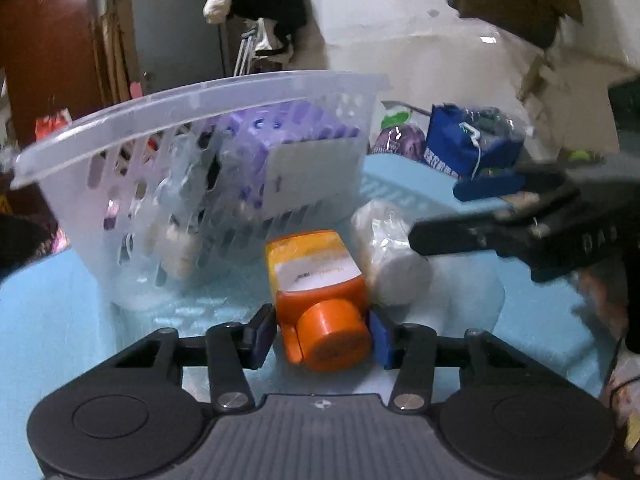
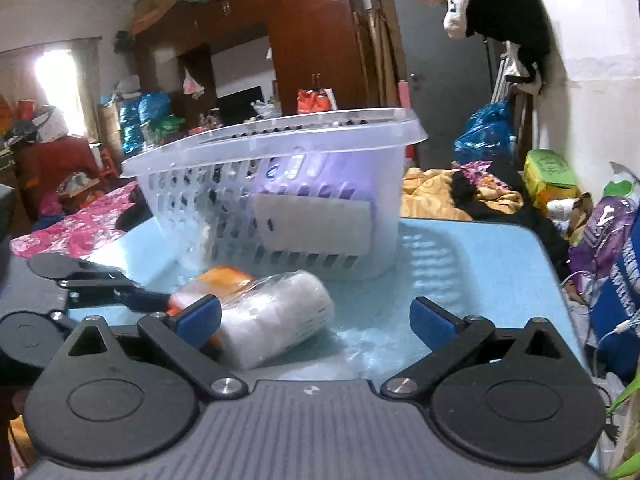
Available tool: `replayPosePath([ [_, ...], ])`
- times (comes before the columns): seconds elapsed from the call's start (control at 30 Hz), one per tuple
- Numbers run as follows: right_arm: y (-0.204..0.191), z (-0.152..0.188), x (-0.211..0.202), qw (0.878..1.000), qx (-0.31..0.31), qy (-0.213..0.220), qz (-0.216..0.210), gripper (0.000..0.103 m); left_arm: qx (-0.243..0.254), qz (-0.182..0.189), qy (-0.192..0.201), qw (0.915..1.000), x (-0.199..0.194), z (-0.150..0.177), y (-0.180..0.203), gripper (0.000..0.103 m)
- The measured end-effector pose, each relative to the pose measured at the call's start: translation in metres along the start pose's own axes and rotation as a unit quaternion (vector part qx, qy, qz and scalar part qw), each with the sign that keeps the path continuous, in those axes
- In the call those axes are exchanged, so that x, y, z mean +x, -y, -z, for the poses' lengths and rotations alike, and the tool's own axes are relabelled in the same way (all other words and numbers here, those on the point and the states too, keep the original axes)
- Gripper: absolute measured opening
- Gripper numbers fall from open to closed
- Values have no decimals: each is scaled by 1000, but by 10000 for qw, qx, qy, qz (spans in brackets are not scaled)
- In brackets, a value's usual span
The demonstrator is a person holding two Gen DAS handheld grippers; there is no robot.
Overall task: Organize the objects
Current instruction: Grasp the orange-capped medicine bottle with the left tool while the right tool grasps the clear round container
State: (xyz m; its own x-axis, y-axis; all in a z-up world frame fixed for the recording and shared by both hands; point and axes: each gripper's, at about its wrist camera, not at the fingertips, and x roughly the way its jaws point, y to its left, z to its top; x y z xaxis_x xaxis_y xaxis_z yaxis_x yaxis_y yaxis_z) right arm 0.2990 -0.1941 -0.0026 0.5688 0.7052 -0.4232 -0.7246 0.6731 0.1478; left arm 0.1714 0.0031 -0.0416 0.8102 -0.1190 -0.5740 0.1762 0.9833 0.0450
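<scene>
Cluttered room all around: a dark red wardrobe, a grey door and bags piled along the wall stand behind a pale blue surface. On that surface sits a clear plastic basket with slotted walls, and it serves as the landmark. Inside the basket a purple box with a white label shows through the wall, along with some small pale items too blurred to name.

Just in front of the basket lies an orange bottle on its side, cap pointing away from the basket. The left gripper is closed on the orange bottle, its blue pads pressed against both sides at the cap end. Touching the bottle, on the side farther from the basket's near corner, lies a white roll wrapped in clear plastic, also on its side in front of the basket.

The right gripper stands wide and holds nothing; its left pad sits just at the near end of the white roll, its right pad well apart over bare surface.
</scene>
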Motion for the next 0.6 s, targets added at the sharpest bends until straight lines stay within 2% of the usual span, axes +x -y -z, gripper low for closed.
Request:
replayPosePath([
  [0.23, -16, 7, 9, 9994, -236, -200, -152, 103, -82, -244, 72, 9996, -19, 13, -23, 53],
  [0.37, -25, 7, 18, 9981, -467, -304, -243, 103, -115, -361, -29, 9993, -26, 17, -38, 53],
  [0.43, -28, 7, 22, 9976, -501, -389, -287, 102, -70, -335, -45, 9994, -27, 17, -40, 60],
  [0.47, -30, 7, 23, 9972, -551, -407, -293, 96, -31, -380, -62, 9993, -26, 17, -39, 62],
  [0.5, -31, 8, 22, 9971, -592, -404, -273, 91, 33, -410, -86, 9991, -24, 16, -37, 69],
  [0.53, -33, 9, 21, 9968, -637, -406, -243, 81, 96, -402, -125, 9991, -22, 14, -36, 76],
  [0.6, -32, 9, 22, 9966, -644, -455, -242, 66, 197, -420, -120, 9989, -20, 13, -32, 78],
])
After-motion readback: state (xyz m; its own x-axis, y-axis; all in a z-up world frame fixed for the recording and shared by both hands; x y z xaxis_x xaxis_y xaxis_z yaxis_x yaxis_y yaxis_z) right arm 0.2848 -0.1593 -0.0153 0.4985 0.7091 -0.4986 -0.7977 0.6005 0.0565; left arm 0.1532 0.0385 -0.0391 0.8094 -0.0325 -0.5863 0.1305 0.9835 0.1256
